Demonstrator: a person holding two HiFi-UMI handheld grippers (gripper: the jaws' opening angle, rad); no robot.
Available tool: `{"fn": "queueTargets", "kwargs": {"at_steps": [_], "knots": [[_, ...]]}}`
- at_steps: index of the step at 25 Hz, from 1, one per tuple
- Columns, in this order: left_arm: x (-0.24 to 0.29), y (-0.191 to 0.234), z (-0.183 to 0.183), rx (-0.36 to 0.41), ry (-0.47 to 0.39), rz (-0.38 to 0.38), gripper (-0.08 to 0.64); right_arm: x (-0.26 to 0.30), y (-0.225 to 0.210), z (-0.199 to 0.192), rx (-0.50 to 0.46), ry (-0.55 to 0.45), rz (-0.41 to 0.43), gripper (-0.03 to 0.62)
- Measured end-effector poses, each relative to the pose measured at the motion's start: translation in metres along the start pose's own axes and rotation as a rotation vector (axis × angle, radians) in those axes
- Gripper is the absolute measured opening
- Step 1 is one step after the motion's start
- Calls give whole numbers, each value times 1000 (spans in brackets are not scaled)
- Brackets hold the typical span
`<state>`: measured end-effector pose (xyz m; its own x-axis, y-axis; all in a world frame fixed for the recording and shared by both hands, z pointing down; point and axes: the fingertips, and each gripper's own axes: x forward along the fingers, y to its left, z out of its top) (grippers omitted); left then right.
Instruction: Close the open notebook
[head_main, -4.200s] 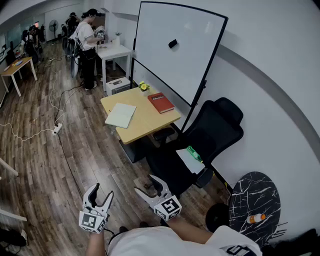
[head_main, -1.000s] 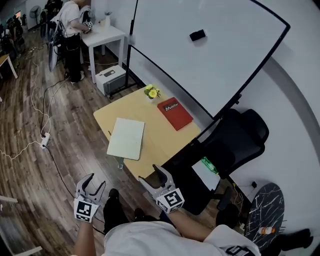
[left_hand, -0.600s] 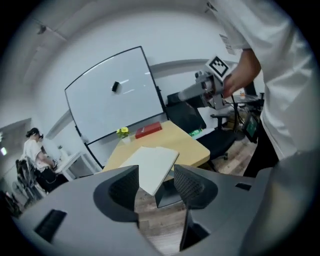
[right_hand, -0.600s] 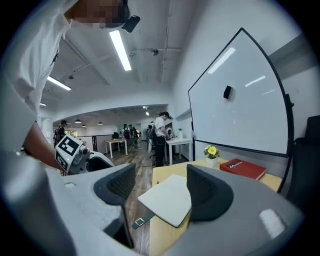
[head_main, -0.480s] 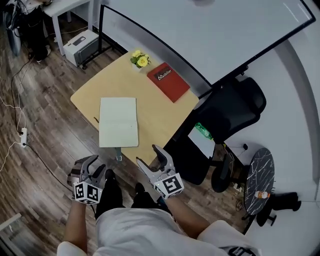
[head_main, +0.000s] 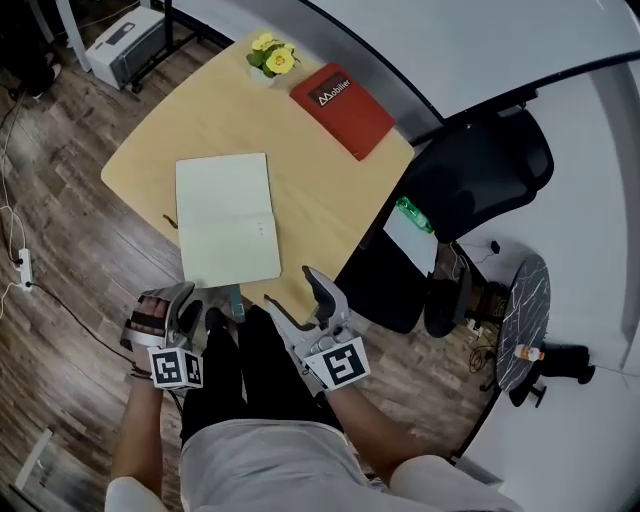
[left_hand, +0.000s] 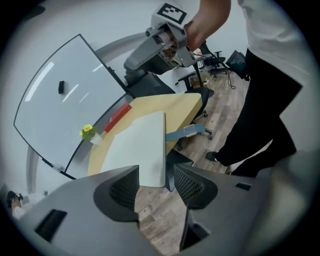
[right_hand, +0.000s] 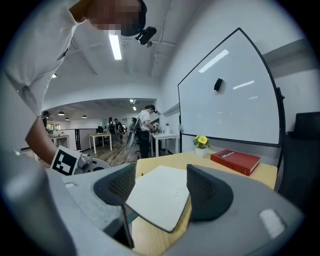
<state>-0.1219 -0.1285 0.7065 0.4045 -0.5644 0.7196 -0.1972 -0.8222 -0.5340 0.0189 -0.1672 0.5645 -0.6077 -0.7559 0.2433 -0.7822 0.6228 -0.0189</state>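
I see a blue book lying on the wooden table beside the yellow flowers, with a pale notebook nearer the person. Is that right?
Not quite: the book is red, not blue, as the head view shows. It does lie on the wooden table beside the yellow flowers, with the pale notebook nearer the person.

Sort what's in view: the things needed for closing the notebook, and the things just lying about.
For the job: notebook; left gripper and right gripper, both open and empty.

Lying about: red book; yellow flowers; black chair.
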Motion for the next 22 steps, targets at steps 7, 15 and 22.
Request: {"fn": "queueTargets", "kwargs": {"at_steps": [7,15,22], "knots": [[32,-9,-14,50,42,-18,218,38,4,-13,27,-18,14,324],[41,-4,-10,67,15,21,210,31,3,-22,10,14,-2,324],[36,-4,-9,31,-31,3,138,19,-9,-36,-2,52,-39,324]]}}
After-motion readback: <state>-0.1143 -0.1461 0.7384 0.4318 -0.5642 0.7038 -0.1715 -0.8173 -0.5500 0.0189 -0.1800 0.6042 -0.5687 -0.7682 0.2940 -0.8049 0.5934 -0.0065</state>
